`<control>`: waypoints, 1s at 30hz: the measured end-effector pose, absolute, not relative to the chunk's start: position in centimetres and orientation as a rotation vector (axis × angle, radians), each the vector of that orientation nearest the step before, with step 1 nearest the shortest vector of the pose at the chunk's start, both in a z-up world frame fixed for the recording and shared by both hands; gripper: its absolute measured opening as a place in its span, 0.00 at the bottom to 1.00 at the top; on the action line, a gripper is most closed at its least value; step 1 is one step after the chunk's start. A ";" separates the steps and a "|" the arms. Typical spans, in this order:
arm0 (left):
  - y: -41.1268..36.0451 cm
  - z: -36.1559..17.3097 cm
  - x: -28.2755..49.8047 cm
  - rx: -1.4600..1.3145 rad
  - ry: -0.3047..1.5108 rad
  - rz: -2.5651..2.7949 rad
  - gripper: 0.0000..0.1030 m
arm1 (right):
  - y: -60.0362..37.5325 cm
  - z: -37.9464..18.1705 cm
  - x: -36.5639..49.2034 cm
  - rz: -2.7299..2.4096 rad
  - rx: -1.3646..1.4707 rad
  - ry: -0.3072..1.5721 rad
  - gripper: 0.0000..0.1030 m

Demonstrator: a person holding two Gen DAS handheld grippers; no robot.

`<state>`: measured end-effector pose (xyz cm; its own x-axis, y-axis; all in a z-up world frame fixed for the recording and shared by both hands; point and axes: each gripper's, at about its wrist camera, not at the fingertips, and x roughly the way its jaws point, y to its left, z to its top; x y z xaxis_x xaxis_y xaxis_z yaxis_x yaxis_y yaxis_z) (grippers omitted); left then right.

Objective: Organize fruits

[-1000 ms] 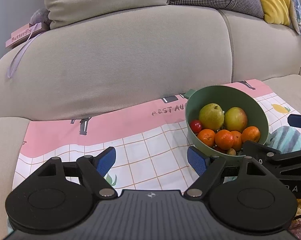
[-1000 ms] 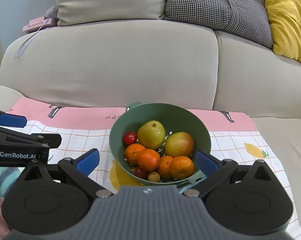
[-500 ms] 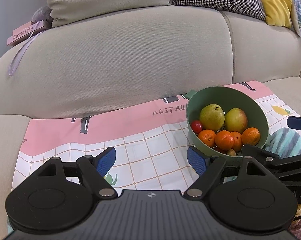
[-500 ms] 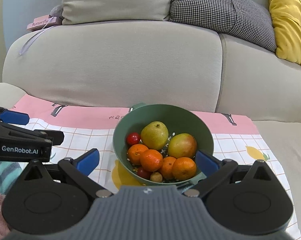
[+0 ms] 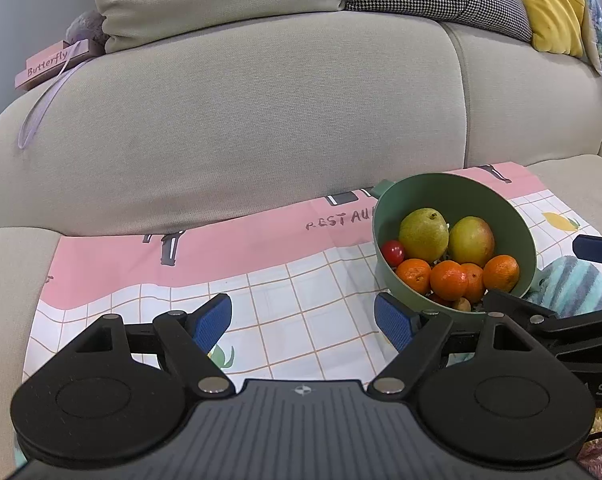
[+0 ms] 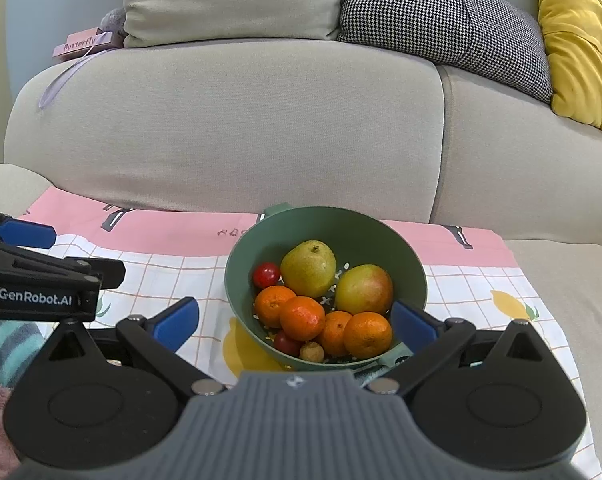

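Observation:
A green bowl (image 6: 381, 236) stands on a pink and white checked cloth (image 6: 173, 268) on the sofa seat. It holds a pear (image 6: 308, 268), a mango (image 6: 364, 289), several oranges (image 6: 302, 318), a red cherry tomato (image 6: 266, 275) and a small brown fruit (image 6: 311, 352). My right gripper (image 6: 295, 322) is open and empty, its blue pads on either side of the bowl's near rim. My left gripper (image 5: 303, 322) is open and empty over the cloth, left of the bowl (image 5: 461, 196).
The beige sofa back (image 6: 241, 128) rises behind the cloth, with beige, houndstooth (image 6: 441, 12) and yellow (image 6: 581, 48) cushions on top. A pink "Butterfly" box (image 5: 51, 65) sits on the left of the sofa back. A striped teal fabric (image 5: 573, 288) lies near the bowl.
Both views have shifted slightly: the bowl and the sofa sit a little lower in both frames. Both grippers stay open and empty.

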<state>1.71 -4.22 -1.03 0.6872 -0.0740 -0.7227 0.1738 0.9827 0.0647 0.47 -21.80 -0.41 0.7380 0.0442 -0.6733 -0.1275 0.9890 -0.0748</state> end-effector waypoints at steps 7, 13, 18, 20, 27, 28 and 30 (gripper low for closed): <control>-4.2 -1.0 1.7 0.129 0.801 -0.138 0.92 | -21.8 -0.4 0.5 0.096 -0.119 0.735 0.96; -4.2 -0.8 1.6 0.124 0.798 -0.135 0.92 | -21.8 -0.6 0.4 0.095 -0.122 0.737 0.96; -4.2 -0.7 1.5 0.117 0.795 -0.136 0.92 | -21.8 -0.7 0.5 0.095 -0.123 0.737 0.96; -4.1 -0.7 1.5 0.108 0.797 -0.137 0.92 | -21.8 -0.7 0.4 0.095 -0.124 0.738 0.96; -4.1 -0.6 1.5 0.106 0.793 -0.135 0.92 | -21.7 -0.9 0.5 0.095 -0.126 0.745 0.96; -4.0 -0.6 1.4 0.105 0.791 -0.136 0.92 | -21.7 -0.9 0.5 0.095 -0.125 0.747 0.96; -4.1 -0.6 1.4 0.104 0.789 -0.138 0.92 | -21.7 -0.9 0.5 0.095 -0.123 0.752 0.96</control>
<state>1.38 -4.09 -0.58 0.6963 -0.0841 -0.7128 0.1620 0.9859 0.0419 0.49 -21.69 -0.92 0.7267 0.0419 -0.6857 -0.1299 0.9885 -0.0772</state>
